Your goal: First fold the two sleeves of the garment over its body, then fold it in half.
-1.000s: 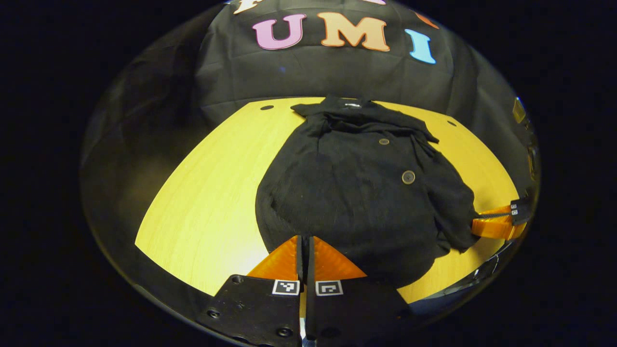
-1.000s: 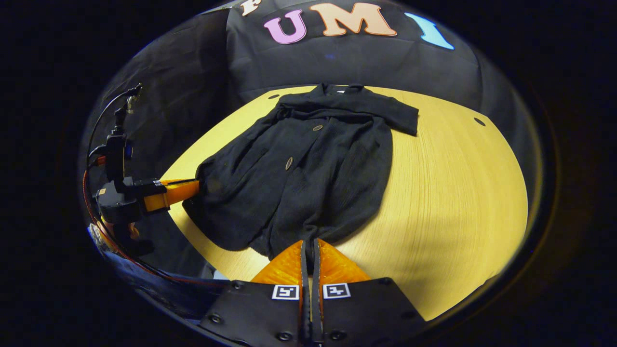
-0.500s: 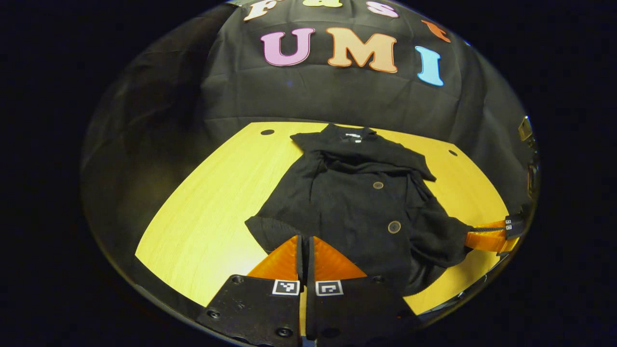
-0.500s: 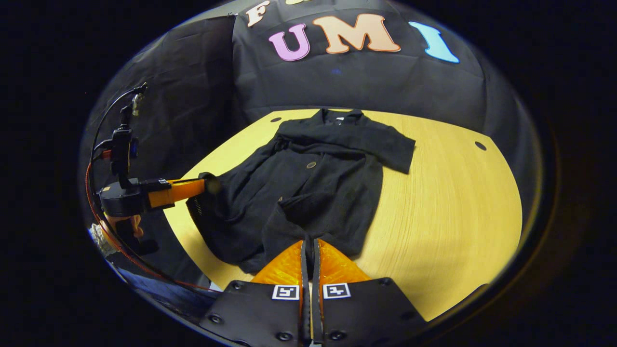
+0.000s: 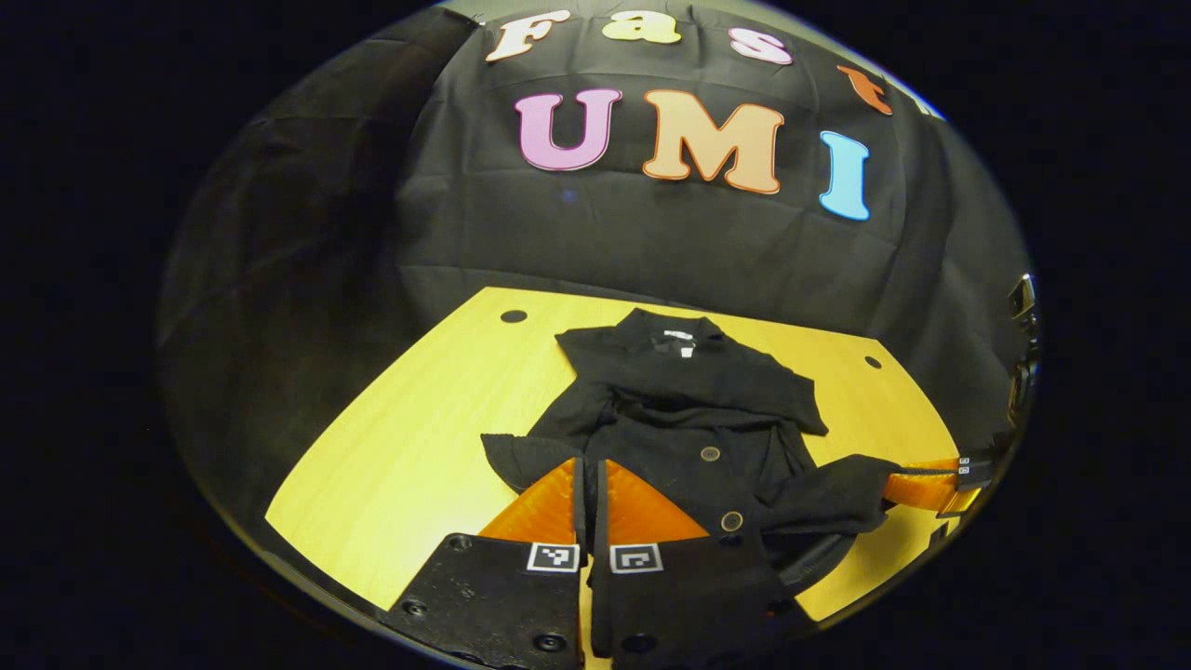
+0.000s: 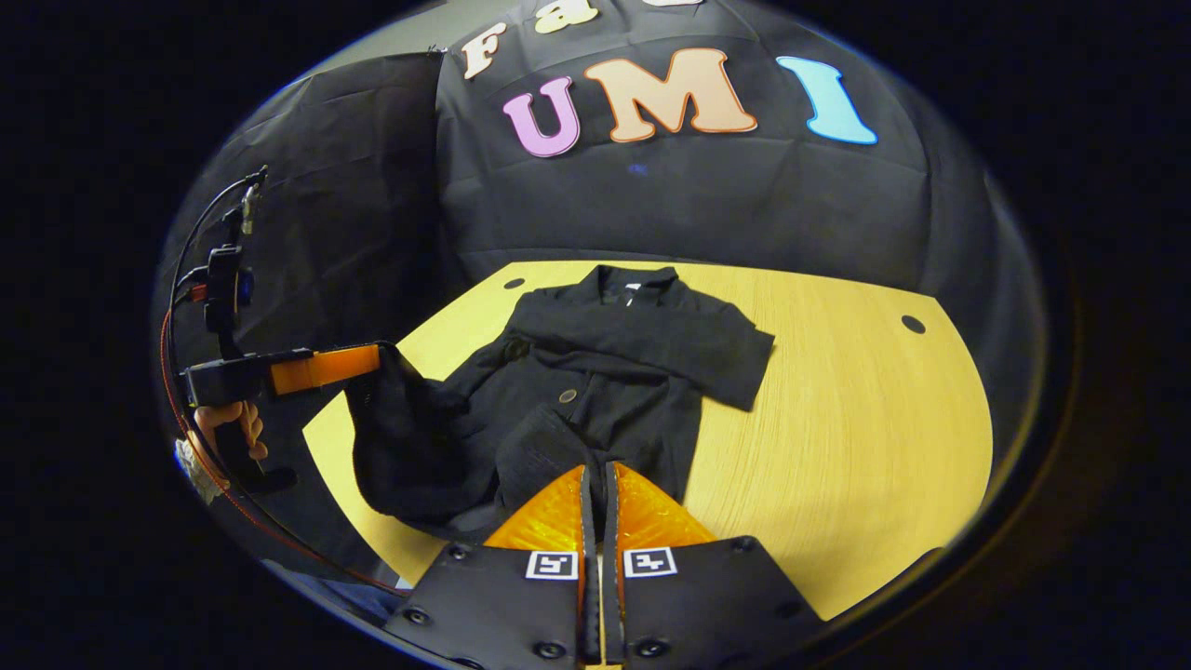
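One black garment [image 5: 689, 409] lies on the yellow wood-grain surface [image 5: 419, 447], collar at the far end toward the booth wall, hem at the near end. Both sleeves are folded across its chest, the upper one forming a flat band [image 6: 670, 344] whose cuff ends at the right in the right gripper view. Two round brown buttons [image 5: 711, 453] sit down the front. The cloth is a soft, matte knit that bunches into loose folds near the hem.

In the left gripper view, the left gripper [image 5: 588, 498] has its fingers pressed together on the near left corner of the hem, which is raised off the surface and spreads out to the left of the tips. In the right gripper view, the right gripper [image 6: 595, 507] likewise has its fingers closed on the near right corner of the hem, the fabric rising to meet the tips. That view also shows the other gripper at the left, held by a hand [image 6: 228, 423], with cloth draping down from it in a dark fold.

The surface has a rounded outline, fine grain lines and small dark holes [image 6: 913, 324] near its far corners.
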{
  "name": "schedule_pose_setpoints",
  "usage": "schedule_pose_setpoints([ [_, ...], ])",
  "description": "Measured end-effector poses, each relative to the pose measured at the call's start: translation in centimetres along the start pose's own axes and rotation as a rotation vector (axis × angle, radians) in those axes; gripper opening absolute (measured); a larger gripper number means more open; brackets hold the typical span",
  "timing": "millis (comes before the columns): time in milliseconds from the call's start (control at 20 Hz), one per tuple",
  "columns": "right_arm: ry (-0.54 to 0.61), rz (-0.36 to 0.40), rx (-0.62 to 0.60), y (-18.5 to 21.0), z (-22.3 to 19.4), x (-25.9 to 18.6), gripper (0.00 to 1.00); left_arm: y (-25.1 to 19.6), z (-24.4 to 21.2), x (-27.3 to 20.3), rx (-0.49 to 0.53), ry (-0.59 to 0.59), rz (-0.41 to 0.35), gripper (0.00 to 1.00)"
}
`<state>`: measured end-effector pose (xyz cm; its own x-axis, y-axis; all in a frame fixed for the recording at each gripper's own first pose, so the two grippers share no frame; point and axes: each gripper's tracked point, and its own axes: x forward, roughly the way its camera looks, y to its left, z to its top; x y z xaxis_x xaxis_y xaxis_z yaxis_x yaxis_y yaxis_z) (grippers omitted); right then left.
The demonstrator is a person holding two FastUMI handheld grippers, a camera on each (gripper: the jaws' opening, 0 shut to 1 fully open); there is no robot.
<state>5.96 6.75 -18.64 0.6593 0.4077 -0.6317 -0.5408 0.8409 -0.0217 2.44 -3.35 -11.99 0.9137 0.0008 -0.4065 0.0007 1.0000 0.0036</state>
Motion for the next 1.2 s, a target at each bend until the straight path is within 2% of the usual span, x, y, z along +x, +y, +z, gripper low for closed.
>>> schedule_pose_setpoints([
  [400, -0.089, -0.116, -0.001, -2.5, 8.2, 2.2, 0.04, -0.8, 6.7, 5.6, -0.012, -0.064, -0.100, 0.00],
  [750, -0.147, -0.199, 0.057, -4.1, 13.9, 5.3, 0.04, -0.1, 10.6, 11.2, 0.029, -0.101, -0.134, 0.00],
  [950, -0.148, -0.214, 0.072, -5.7, 17.0, 7.9, 0.04, -0.3, 12.7, 14.7, -0.001, -0.140, -0.146, 0.00],
  [1200, -0.128, -0.225, 0.106, -7.9, 18.8, 12.5, 0.03, 0.1, 13.1, 19.6, -0.001, -0.129, -0.138, 0.00],
])
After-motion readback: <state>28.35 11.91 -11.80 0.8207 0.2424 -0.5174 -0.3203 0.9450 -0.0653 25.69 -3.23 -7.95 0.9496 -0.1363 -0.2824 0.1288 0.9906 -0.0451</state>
